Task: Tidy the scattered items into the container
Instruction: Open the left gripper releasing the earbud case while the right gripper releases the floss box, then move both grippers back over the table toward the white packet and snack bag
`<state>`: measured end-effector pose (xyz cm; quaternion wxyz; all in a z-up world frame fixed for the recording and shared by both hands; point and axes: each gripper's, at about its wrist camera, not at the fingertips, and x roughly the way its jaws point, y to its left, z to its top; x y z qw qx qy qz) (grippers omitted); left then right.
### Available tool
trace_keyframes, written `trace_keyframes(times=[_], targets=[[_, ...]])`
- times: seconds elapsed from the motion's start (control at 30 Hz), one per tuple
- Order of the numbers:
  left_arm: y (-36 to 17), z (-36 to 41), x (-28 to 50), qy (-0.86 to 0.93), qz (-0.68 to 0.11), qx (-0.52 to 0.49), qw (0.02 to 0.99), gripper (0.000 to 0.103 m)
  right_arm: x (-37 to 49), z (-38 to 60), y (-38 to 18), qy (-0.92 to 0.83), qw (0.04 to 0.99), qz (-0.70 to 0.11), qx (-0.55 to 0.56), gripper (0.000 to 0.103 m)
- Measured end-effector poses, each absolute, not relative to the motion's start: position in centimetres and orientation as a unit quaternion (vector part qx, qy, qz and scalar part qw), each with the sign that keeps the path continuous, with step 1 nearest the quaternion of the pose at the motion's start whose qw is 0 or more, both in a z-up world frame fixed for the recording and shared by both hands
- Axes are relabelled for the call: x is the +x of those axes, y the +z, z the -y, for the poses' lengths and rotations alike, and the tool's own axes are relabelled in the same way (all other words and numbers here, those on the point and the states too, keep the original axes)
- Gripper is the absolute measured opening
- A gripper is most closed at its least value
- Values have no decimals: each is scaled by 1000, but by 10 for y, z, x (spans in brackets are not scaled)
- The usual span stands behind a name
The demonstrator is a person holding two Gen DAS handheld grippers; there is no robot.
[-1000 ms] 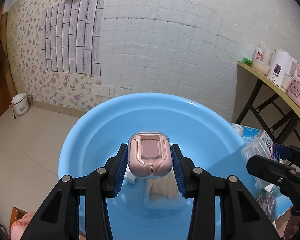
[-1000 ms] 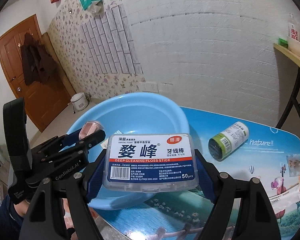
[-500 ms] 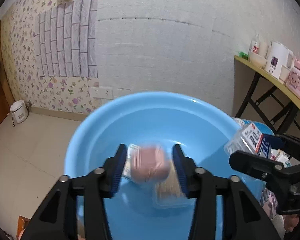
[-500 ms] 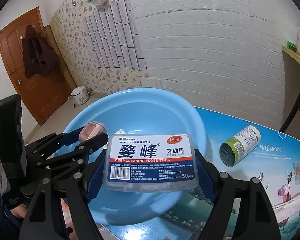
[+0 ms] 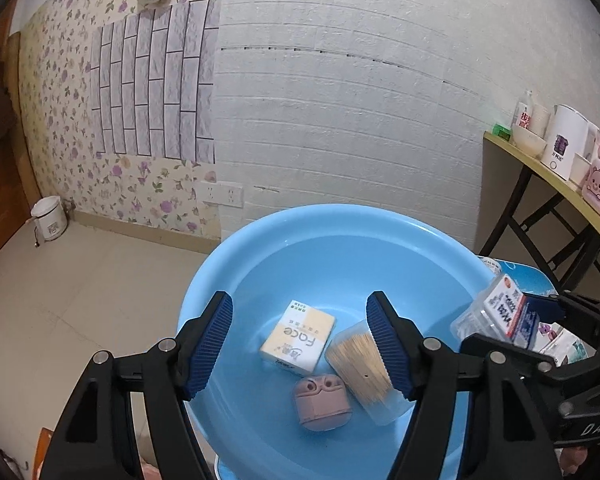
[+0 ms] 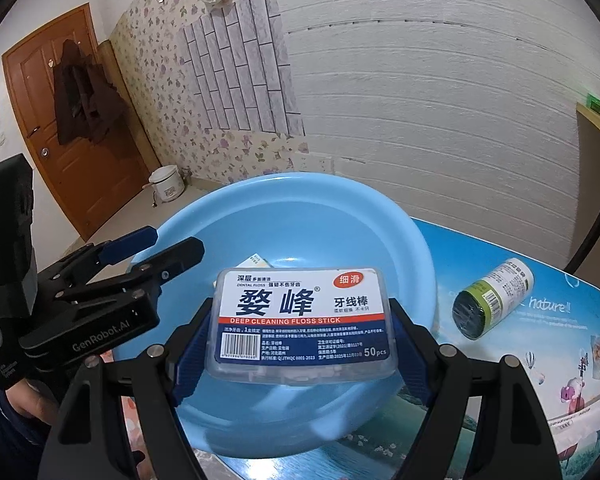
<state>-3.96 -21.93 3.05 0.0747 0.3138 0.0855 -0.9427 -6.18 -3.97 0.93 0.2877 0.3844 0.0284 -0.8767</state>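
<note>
Basin contents: the pink earbud case (image 5: 321, 402) lies on the floor of the blue basin (image 5: 340, 224), free of my grip, just beside the clear tub of toothpicks (image 5: 364, 364) and close to the yellow-and-white Face packet (image 5: 298, 336).
Left gripper (image 5: 300, 344): I hold it over the basin with its jaws spread wide and nothing between the blue ribbed pads (image 5: 212, 340).
Right gripper (image 6: 300, 356): my jaws are clamped on the floss stick box (image 6: 302, 324), one pad on each short end.
Floss stick box: clear plastic with a blue, white and red label reading "DEEP CLEANING FLOSS STICK" and "50 pcs"; it hangs label up over the near rim of the basin, not touching it.
Left gripper from the right side: it sits at the basin's left edge (image 6: 140, 264), black body marked "GenRobot.AI".
Basin: round, light blue, standing on the table (image 6: 560, 320) with its printed blue scenery cover.
Green roll (image 6: 492, 298): a cylinder with a green and white label, lying on its side on the table, right of the basin and apart from it.
Beyond: a white brick-pattern wall, floral wallpaper, a brown door (image 6: 64, 120) and a small rice cooker (image 5: 50, 218) on the floor.
Side shelf (image 5: 548, 172): it carries cups, a white kettle and a pink box.
</note>
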Motion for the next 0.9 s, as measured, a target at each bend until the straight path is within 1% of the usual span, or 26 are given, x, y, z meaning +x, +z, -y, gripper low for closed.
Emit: trace_keyframes(times=[0.2, 0.3, 0.33, 0.37, 0.4, 0.63, 0.67, 0.9], targets=[[32, 228, -36, -942, -96, 309, 85, 70, -67, 50, 2, -877, 283, -53, 385, 82], [34, 233, -33, -942, -96, 308, 93, 70, -72, 52, -2, -874, 284, -49, 392, 84], [34, 235, -32, -942, -98, 307, 95, 70, -72, 52, -3, -875, 282, -50, 391, 94], [35, 236, -31, -942, -99, 306, 97, 70, -72, 52, -2, -877, 281, -50, 388, 101], [35, 237, -30, -942, -100, 306, 99, 70, -71, 50, 0, -879, 283, -46, 381, 103], [40, 233, -25, -941, -101, 306, 102, 71, -65, 43, 6, -881, 287, -26, 375, 103], [41, 230, -24, -942, -99, 305, 100, 72, -64, 42, 8, -881, 287, -24, 375, 103], [55, 207, -19, -949, -85, 290, 85, 91, -50, 21, 15, -889, 286, -2, 357, 103]])
